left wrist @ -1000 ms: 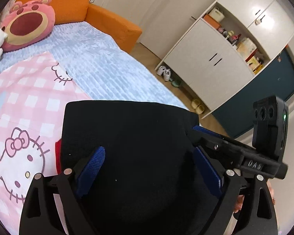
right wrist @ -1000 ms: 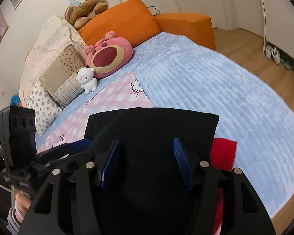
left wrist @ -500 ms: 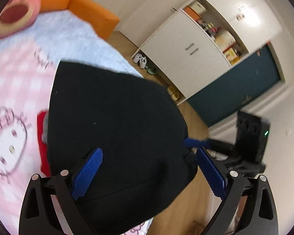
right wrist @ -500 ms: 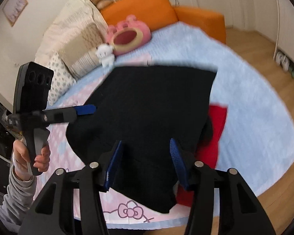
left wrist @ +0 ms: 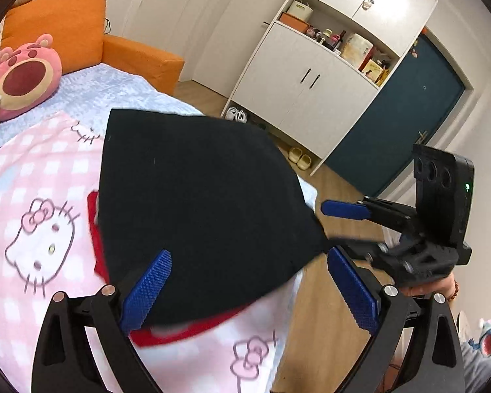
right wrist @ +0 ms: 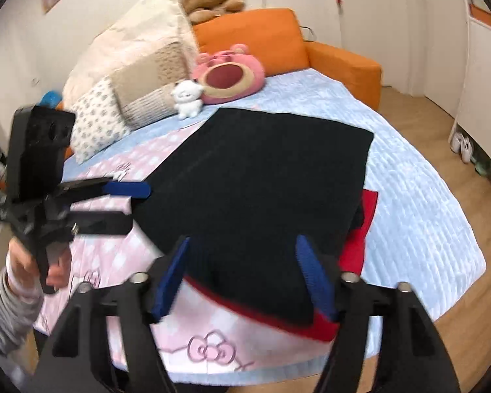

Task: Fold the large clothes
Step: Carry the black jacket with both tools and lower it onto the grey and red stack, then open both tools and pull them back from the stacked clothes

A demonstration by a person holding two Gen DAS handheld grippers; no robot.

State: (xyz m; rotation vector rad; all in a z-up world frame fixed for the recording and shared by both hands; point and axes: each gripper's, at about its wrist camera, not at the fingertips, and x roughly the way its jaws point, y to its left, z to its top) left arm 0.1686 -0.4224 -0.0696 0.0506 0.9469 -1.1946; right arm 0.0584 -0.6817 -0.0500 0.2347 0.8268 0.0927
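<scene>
A black garment with red trim (left wrist: 196, 203) lies folded flat on the pink Hello Kitty blanket (left wrist: 32, 203); it also shows in the right wrist view (right wrist: 262, 190), with its red part (right wrist: 360, 239) sticking out at the right and near edges. My left gripper (left wrist: 248, 291) is open and empty, above the garment's near edge. My right gripper (right wrist: 245, 278) is open and empty over the garment's near edge. Each gripper shows in the other's view, the right gripper (left wrist: 343, 226) and the left gripper (right wrist: 127, 206), both open beside the garment.
The bed has a light blue cover (right wrist: 425, 203). A pink bear plush (right wrist: 232, 73), a small white plush (right wrist: 188, 98) and pillows (right wrist: 131, 98) lie at its head by the orange headboard (right wrist: 262, 39). A white cabinet (left wrist: 311, 75), shoes (left wrist: 235, 114) and wooden floor (left wrist: 327, 294) lie beyond the bed's edge.
Both grippers have pulled back from the garment toward the bed's near edge. The garment, which filled both views a second ago, now lies flat on the blanket, apart from the fingers.
</scene>
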